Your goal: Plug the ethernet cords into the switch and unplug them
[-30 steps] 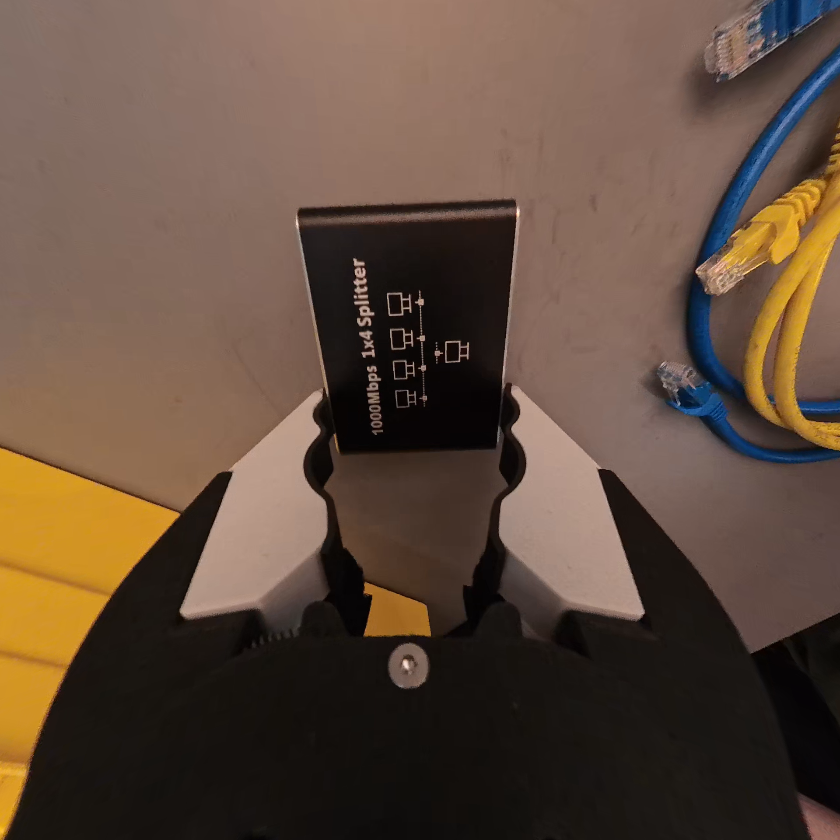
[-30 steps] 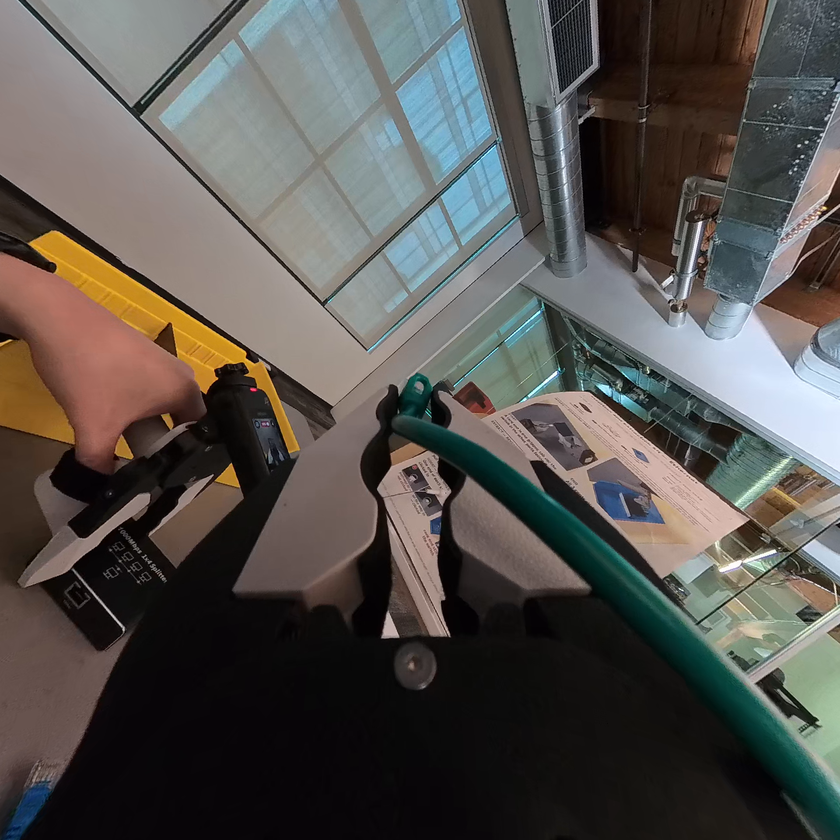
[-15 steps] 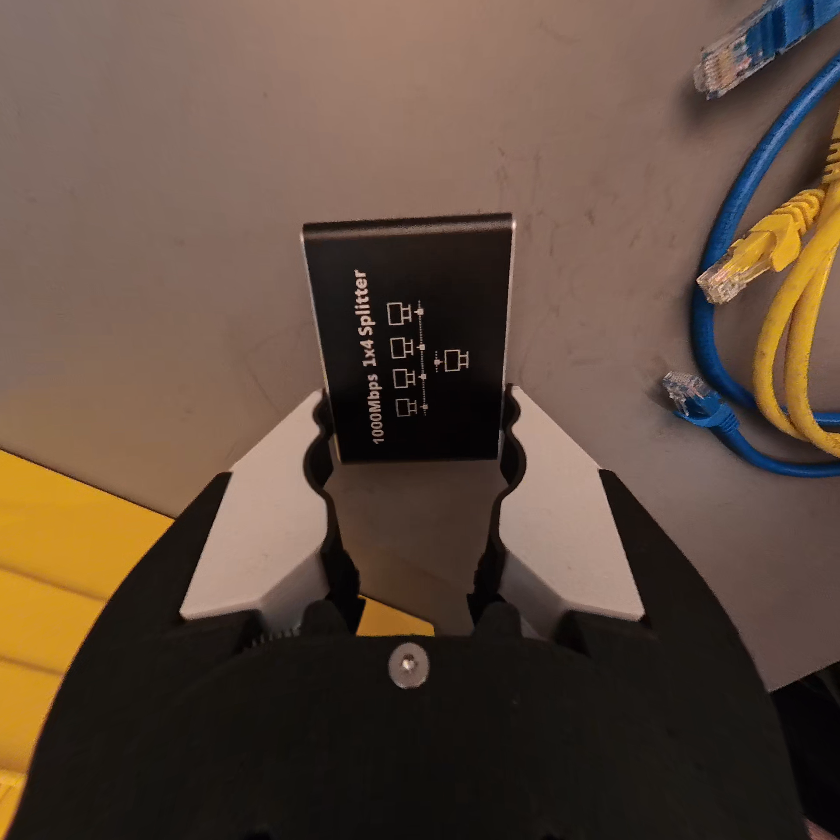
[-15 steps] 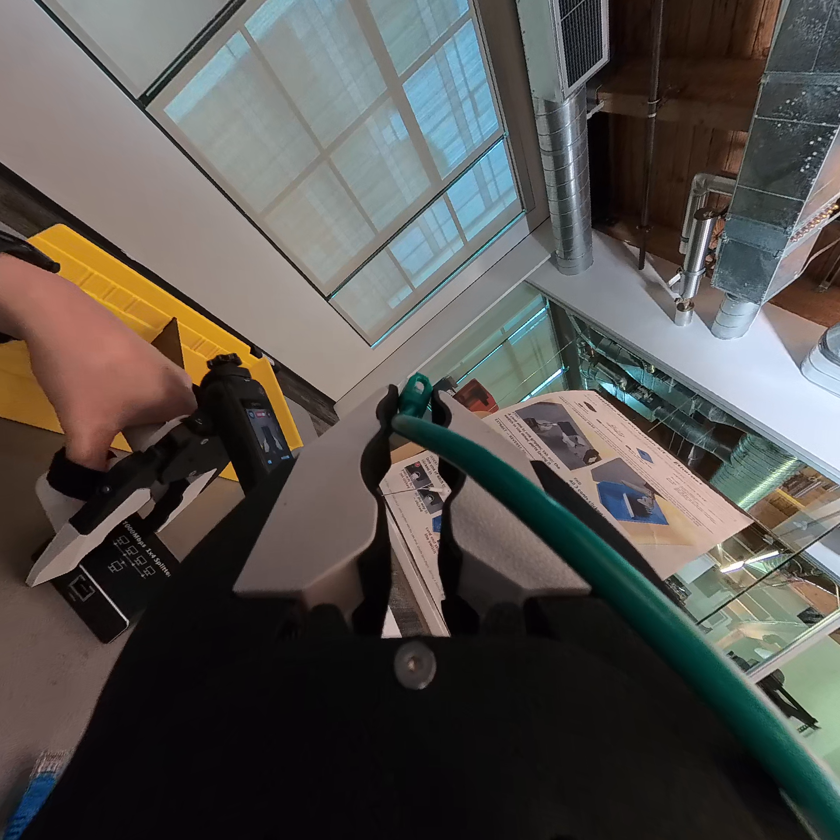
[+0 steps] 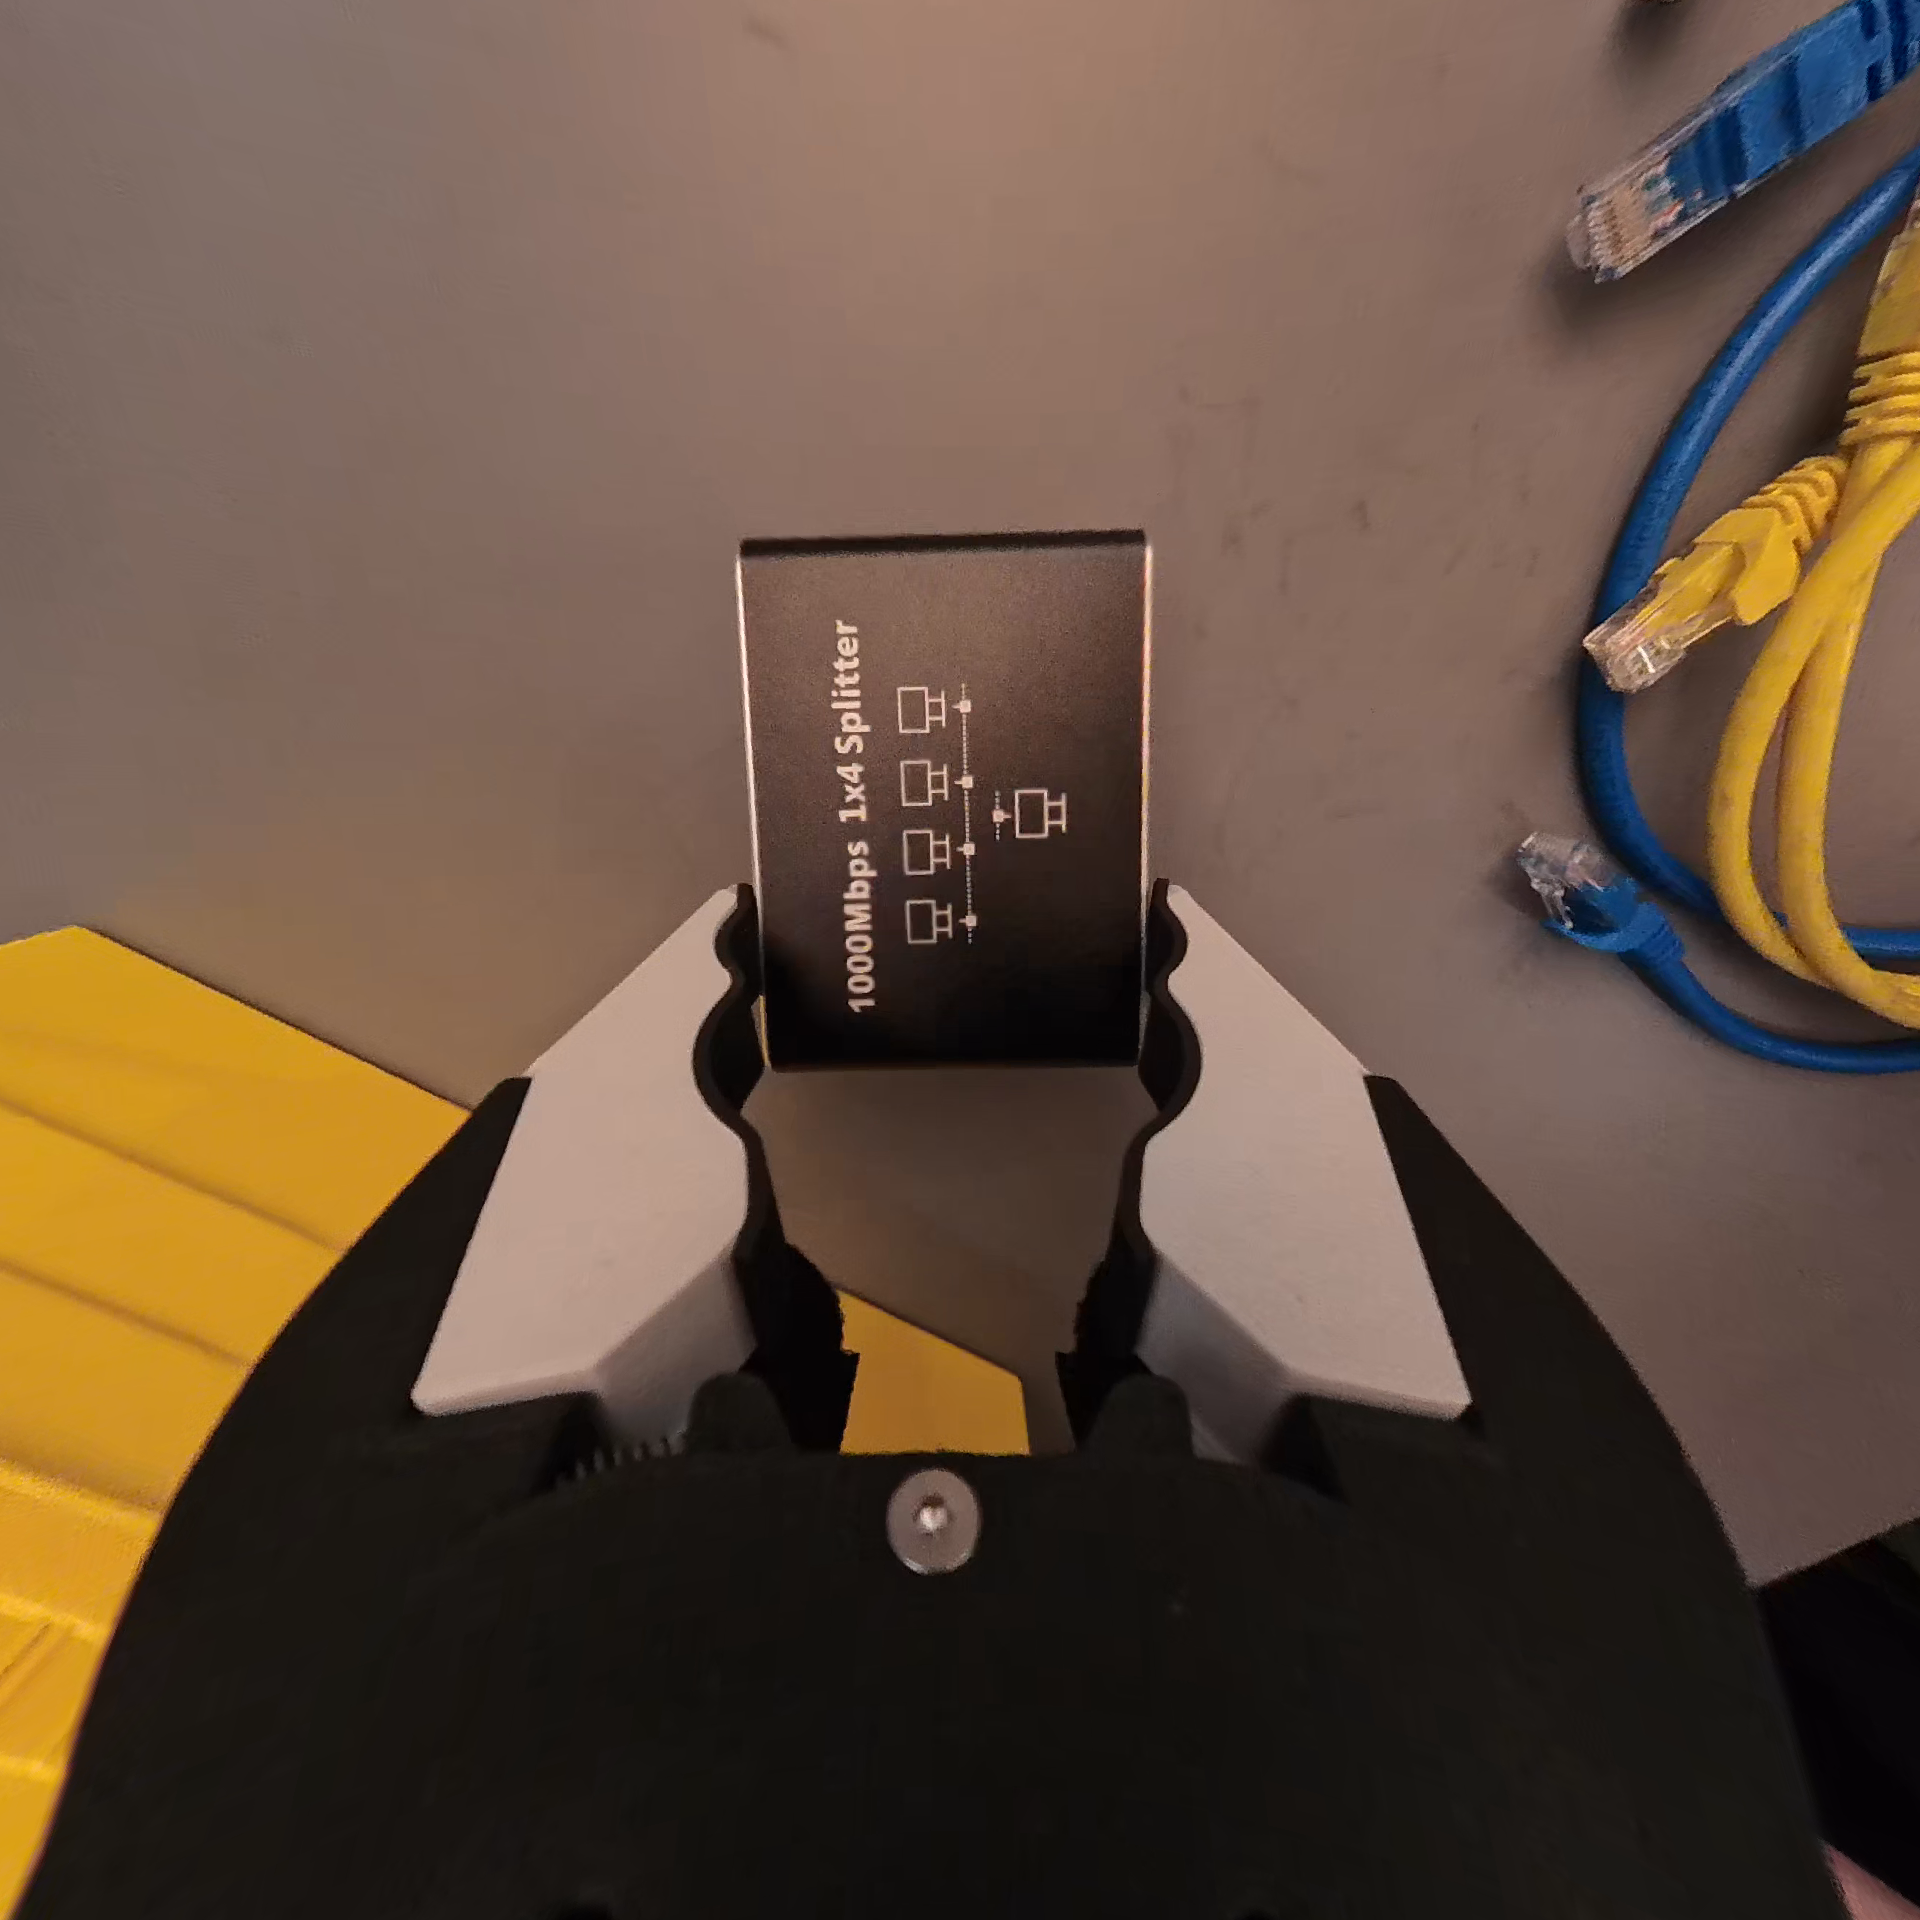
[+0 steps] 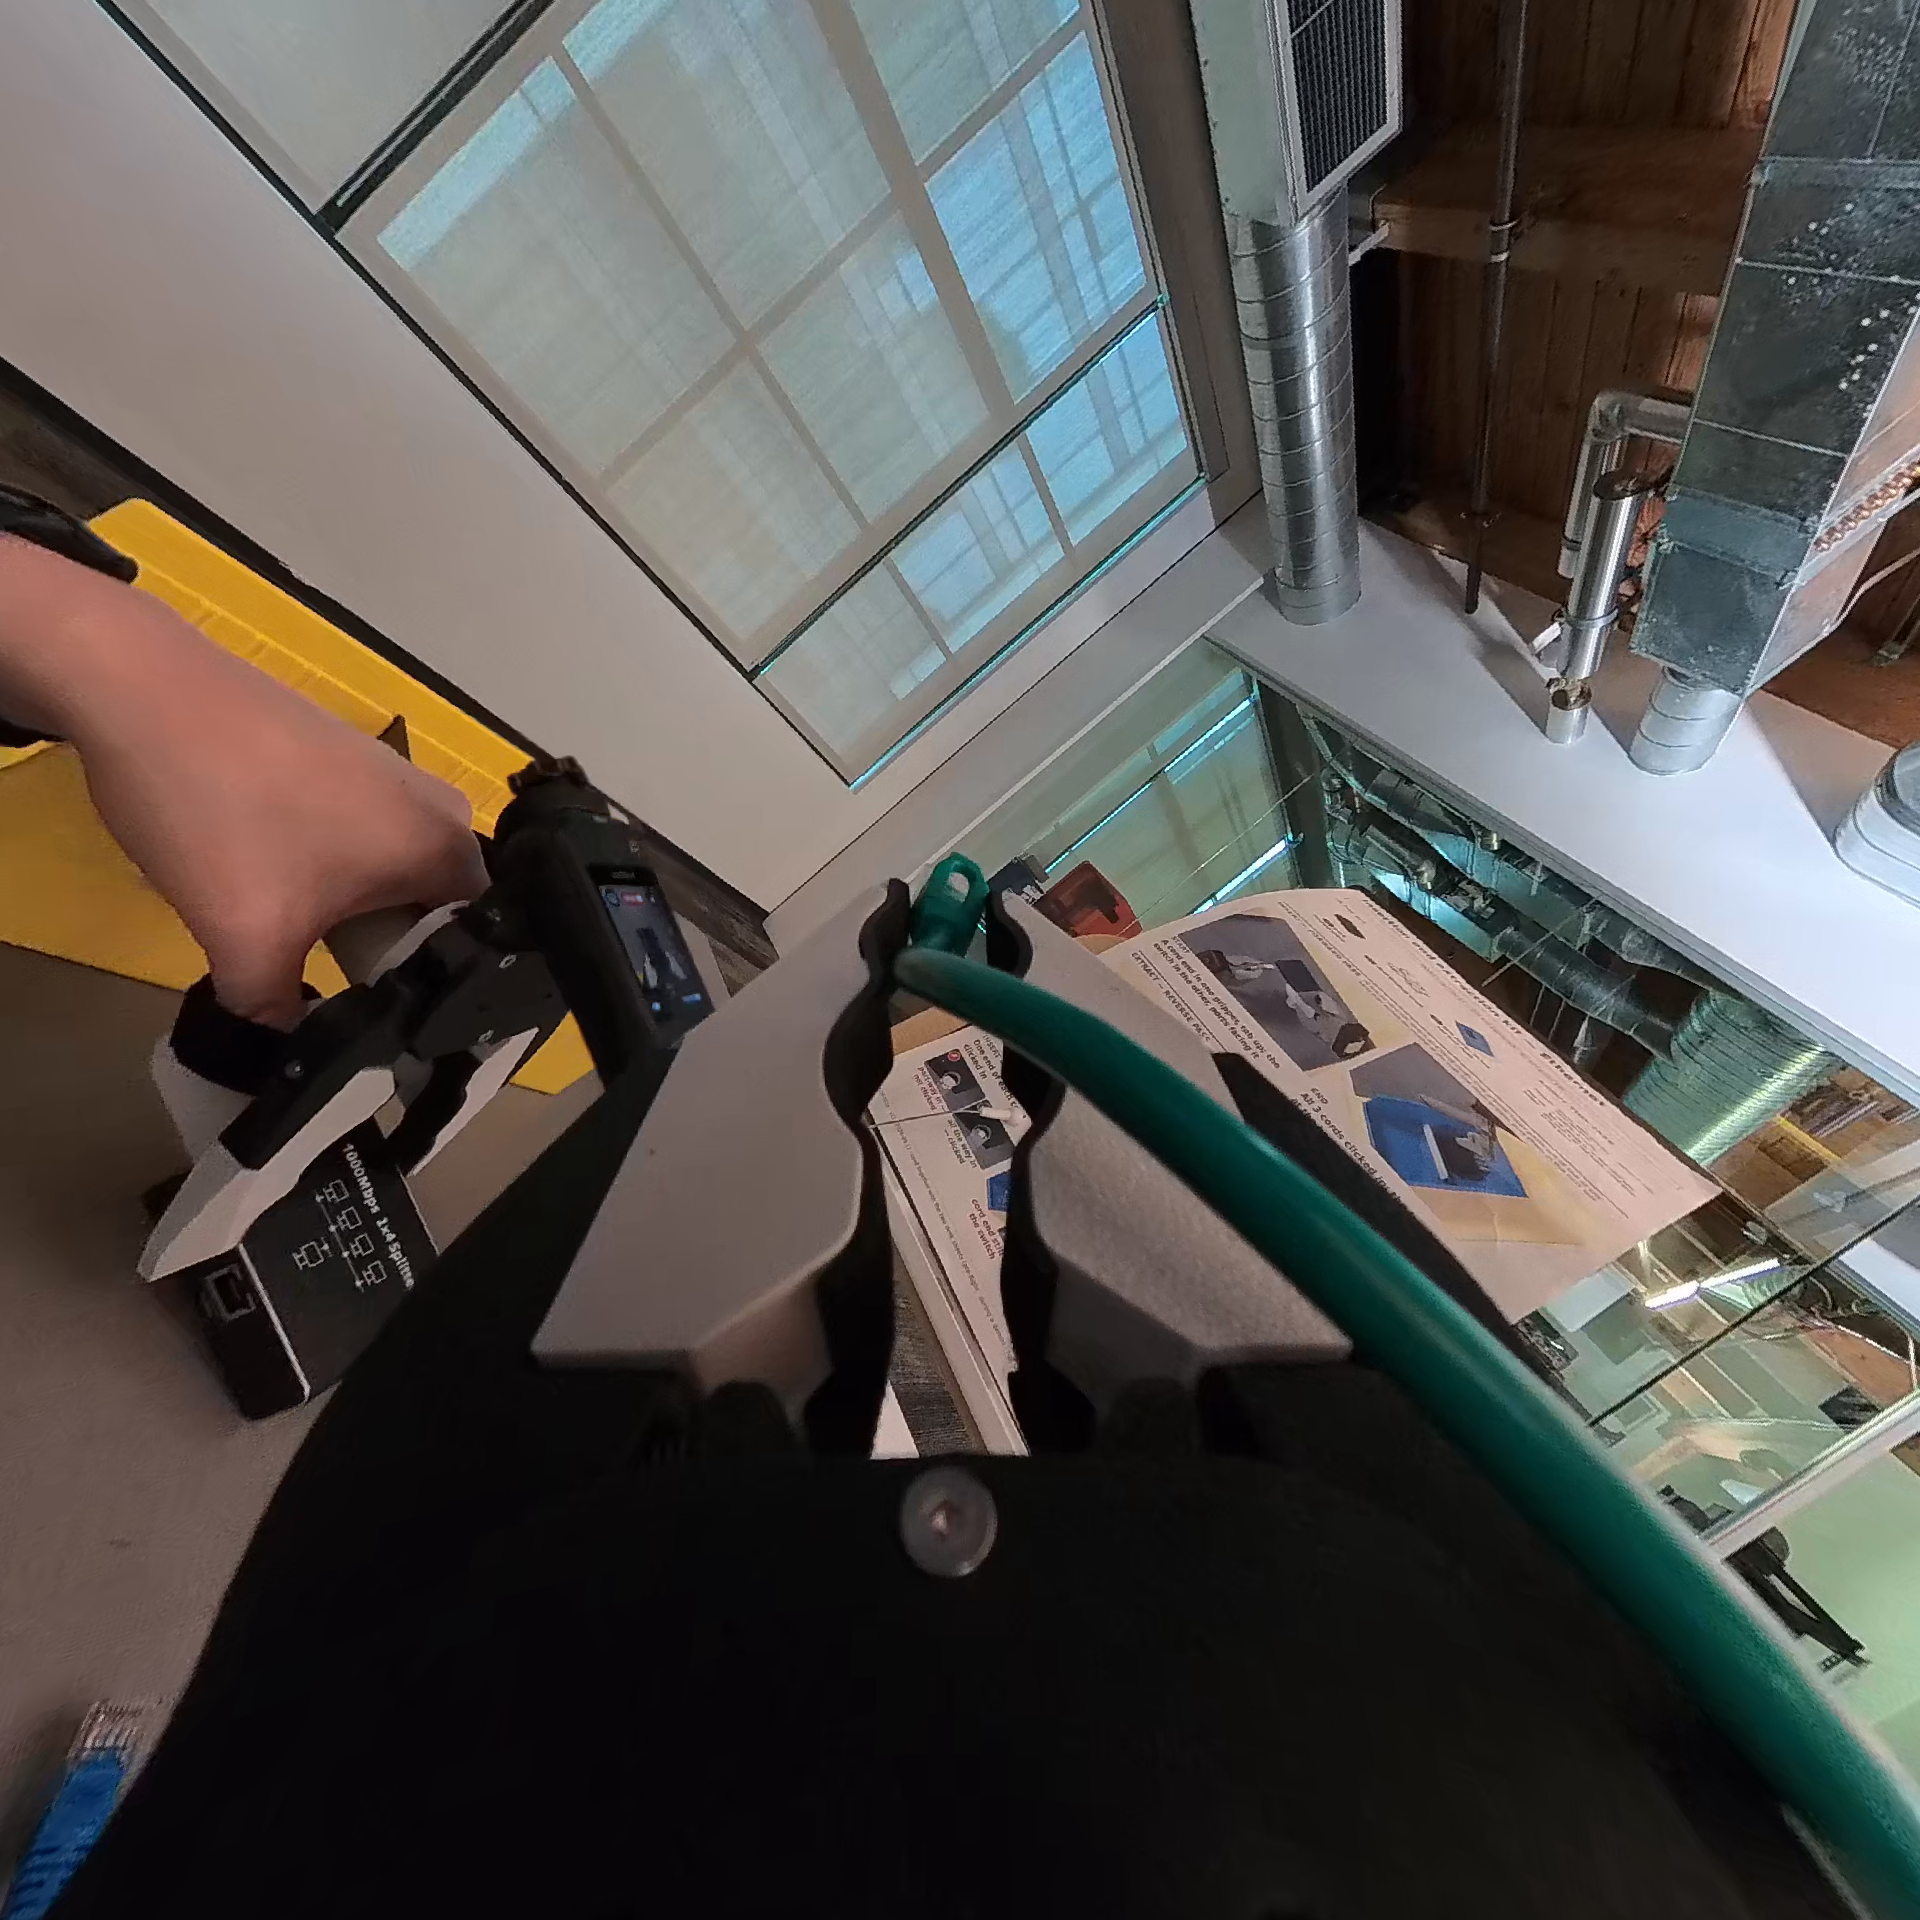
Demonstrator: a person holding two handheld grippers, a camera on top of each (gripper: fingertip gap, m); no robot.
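On the grey desk, the left gripper clamps the black switch near its edge; the right gripper pinches the green cord aloft.

left wrist view close above switch, right wrist view upward, sharing switch

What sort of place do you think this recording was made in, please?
Probably a workshop or lab in an industrial-style building: bare metal ducts run under a wooden ceiling, there is a large gridded window, and an instruction sheet lies by the grey table.
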